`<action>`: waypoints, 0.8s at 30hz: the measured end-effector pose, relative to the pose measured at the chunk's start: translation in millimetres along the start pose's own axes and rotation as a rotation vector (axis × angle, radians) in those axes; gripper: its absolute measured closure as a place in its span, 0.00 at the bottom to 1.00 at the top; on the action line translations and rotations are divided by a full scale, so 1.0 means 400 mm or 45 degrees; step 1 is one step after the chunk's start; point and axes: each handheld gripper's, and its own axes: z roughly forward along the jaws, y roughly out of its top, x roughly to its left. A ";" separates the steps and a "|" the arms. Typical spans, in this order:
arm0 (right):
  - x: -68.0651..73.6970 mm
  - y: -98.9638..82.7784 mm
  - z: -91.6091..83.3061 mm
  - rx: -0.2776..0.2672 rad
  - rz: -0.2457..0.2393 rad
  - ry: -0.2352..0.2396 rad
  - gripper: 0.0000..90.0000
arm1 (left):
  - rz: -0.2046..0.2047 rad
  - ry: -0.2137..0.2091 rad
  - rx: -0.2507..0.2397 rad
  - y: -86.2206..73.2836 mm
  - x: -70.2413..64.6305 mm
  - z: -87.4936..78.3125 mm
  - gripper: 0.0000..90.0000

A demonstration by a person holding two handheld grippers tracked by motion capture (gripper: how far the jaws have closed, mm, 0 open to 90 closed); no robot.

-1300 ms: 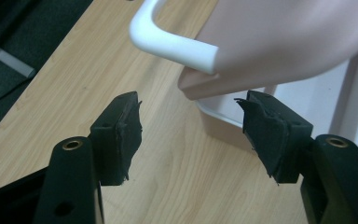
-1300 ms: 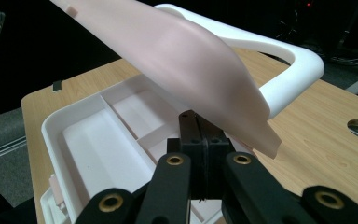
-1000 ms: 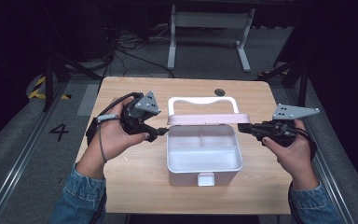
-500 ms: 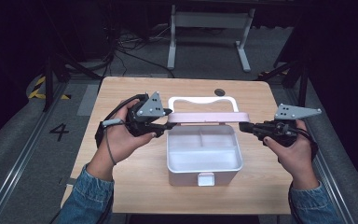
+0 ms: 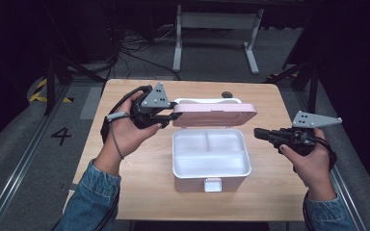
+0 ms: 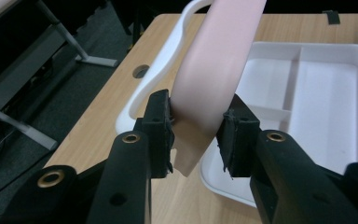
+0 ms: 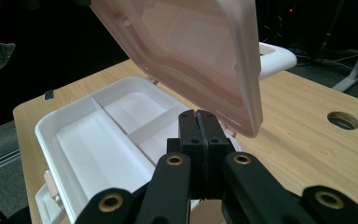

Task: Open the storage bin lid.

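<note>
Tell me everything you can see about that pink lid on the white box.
The pink lid is a smooth rounded rectangle, plastic by its look, with a raised rim on its underside. It stands half raised over the white box, joined to it along the back edge, above three empty compartments. A white carrying handle shows behind it. The left gripper has just been closing on its left end, one pad on each face. The right gripper, shut, sits just clear of its right end.

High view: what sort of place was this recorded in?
Probably a lab or recording studio, not a home: a small wooden table stands on grey flooring with loose cables behind it, a metal stand, hazard-striped tape and a floor-painted "4".
</note>
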 end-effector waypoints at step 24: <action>-0.025 -0.053 -0.085 -0.023 0.076 -0.098 1.00 | -0.270 -0.048 -0.079 0.009 0.135 0.089 0.82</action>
